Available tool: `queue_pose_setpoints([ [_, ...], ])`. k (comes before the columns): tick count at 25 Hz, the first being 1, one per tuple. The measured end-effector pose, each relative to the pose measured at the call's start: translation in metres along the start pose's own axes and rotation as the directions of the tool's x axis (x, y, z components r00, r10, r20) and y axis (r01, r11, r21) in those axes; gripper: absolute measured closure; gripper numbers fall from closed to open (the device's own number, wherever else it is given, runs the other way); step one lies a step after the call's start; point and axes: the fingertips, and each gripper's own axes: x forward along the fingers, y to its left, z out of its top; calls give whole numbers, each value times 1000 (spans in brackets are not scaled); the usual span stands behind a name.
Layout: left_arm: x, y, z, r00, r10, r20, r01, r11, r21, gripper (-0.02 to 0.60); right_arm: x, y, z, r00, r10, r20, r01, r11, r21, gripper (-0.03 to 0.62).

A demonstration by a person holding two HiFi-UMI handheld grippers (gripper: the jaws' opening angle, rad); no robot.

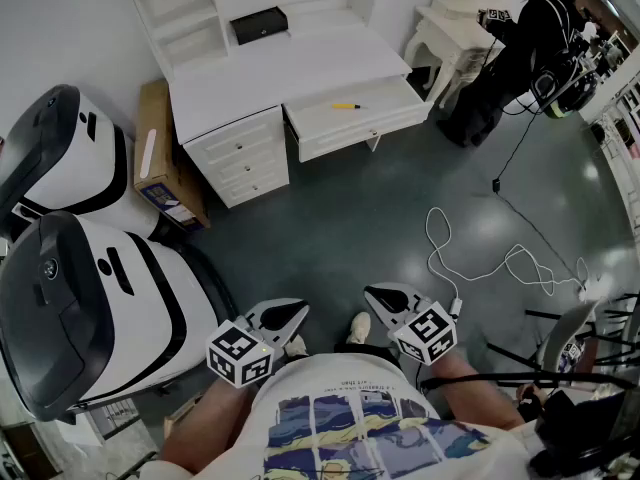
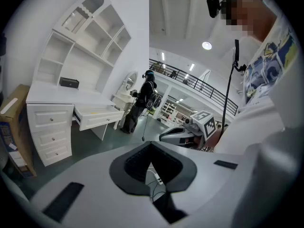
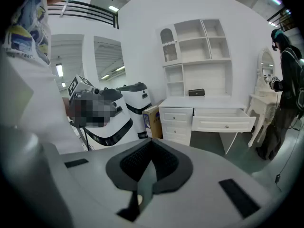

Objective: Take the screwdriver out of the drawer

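Observation:
A yellow-handled screwdriver (image 1: 345, 106) lies in the open drawer (image 1: 365, 135) of a white desk (image 1: 290, 68) at the far side of the room. Both grippers are held close to the person's body, far from the desk across the dark floor. My left gripper (image 1: 288, 316) is shut with nothing in it, and my right gripper (image 1: 382, 298) is likewise shut and empty. The left gripper view shows the shut left gripper (image 2: 151, 146) with the drawer (image 2: 97, 118) far off at the left. In the right gripper view the shut right gripper (image 3: 152, 144) points toward the drawer (image 3: 223, 123); the screwdriver cannot be made out there.
Two large white-and-black machines (image 1: 80, 298) stand at the left, with a cardboard box (image 1: 160, 158) beside the desk's drawer cabinet (image 1: 240, 158). A white cable (image 1: 480, 263) loops on the floor at the right. A person in black (image 1: 510, 58) stands by a dressing table. A black box (image 1: 260, 25) sits on the desk.

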Motion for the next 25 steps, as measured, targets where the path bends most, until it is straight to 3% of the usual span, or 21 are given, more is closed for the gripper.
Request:
queue_pose_setpoints([
  [11,14,-3,2,1000,-6,-17,7,999,45,568,-7,-6,-3,1000,-15,8,14,1000,11,571],
  [25,80,-12,27,997,76,-15,-74,993,95,568,-26,-75,-11,999,15,47,-16,1000,21,568],
])
